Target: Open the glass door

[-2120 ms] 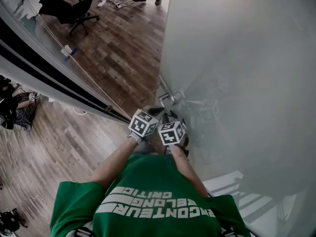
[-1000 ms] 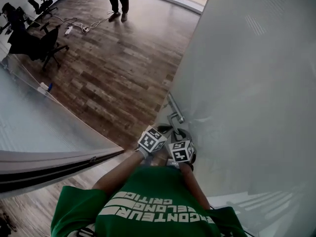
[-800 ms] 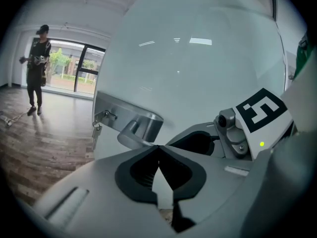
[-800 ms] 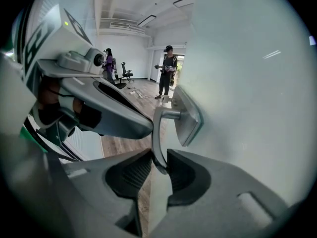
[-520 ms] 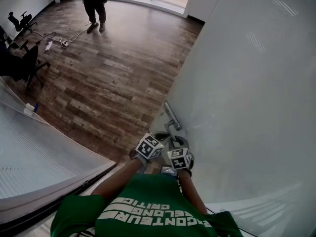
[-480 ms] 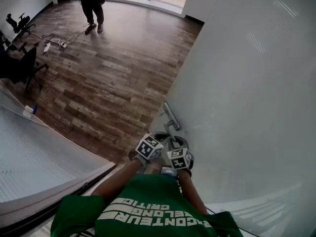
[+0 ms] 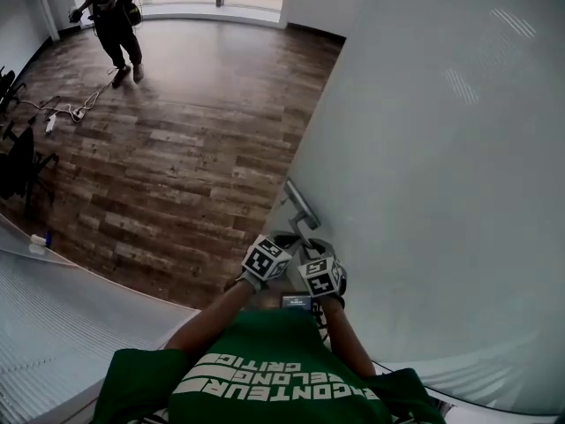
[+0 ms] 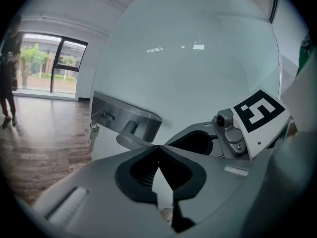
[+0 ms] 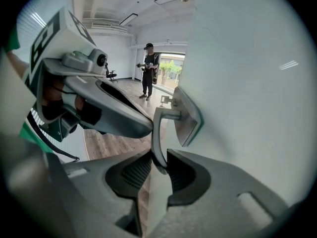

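Glass door (image 7: 441,148): frosted, fills the right side of the head view. Its free edge runs up from my hands.

Wood floor (image 7: 177,148): spreads out left of that edge.

Person (image 7: 110,11): stands on the floor at the far end, well apart from me.

Right hand-held gripper (image 9: 159,165): closed on the door handle (image 9: 157,133). The lever drops down between the two pads and both press on it.

Left hand-held gripper (image 8: 158,147): tips brought together with nothing between them. It sits just beside the right one, and the handle is just past its tips.

Metal plate (image 8: 126,115): fixed on the door near its edge and carries the handle.

Keys (image 8: 94,125): hang from the lock on that plate, beside the handle.
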`<state>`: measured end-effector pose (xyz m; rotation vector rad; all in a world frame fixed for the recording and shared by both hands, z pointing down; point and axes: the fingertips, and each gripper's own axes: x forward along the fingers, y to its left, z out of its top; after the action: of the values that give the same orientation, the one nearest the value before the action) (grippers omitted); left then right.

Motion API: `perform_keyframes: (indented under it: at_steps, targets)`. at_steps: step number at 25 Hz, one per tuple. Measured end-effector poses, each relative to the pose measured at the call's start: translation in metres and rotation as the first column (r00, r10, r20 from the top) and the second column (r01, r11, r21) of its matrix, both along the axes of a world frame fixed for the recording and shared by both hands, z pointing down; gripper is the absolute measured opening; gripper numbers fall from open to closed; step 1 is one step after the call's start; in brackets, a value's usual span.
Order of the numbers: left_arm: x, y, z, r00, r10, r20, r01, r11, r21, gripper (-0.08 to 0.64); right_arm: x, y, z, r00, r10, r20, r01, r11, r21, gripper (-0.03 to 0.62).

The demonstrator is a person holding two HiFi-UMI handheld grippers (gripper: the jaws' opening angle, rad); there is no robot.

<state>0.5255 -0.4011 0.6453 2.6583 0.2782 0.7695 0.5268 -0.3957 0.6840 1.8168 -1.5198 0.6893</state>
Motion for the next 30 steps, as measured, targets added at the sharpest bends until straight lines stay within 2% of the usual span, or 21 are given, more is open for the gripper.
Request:
perform_keyframes:
  at_steps: [10, 17, 23, 30]
  targets:
    - [0.037, 0.006, -0.002, 0.998, 0.058, 0.011, -0.058, 0.998, 0.016, 0.017, 0.052, 0.001, -0.002, 0.996, 0.087, 0.016, -0.087, 0.996, 0.02, 0.084]
    - [0.051, 0.007, -0.013, 1.0, 0.028, 0.011, -0.028, 1.0, 0.012, 0.017, 0.092, 0.005, -0.004, 0.989, 0.15, 0.017, -0.15, 0.988, 0.022, 0.083]
    - [0.073, 0.012, -0.013, 1.0, 0.012, 0.012, -0.012, 1.0, 0.012, 0.017, 0.131, 0.01, 0.0, 0.979, 0.203, -0.022, -0.202, 0.978, 0.043, 0.084]
    - [0.096, 0.028, -0.014, 0.999, 0.051, 0.009, -0.051, 0.998, 0.02, 0.017, 0.17, 0.016, 0.002, 0.966, 0.256, -0.028, -0.255, 0.966, 0.044, 0.084]
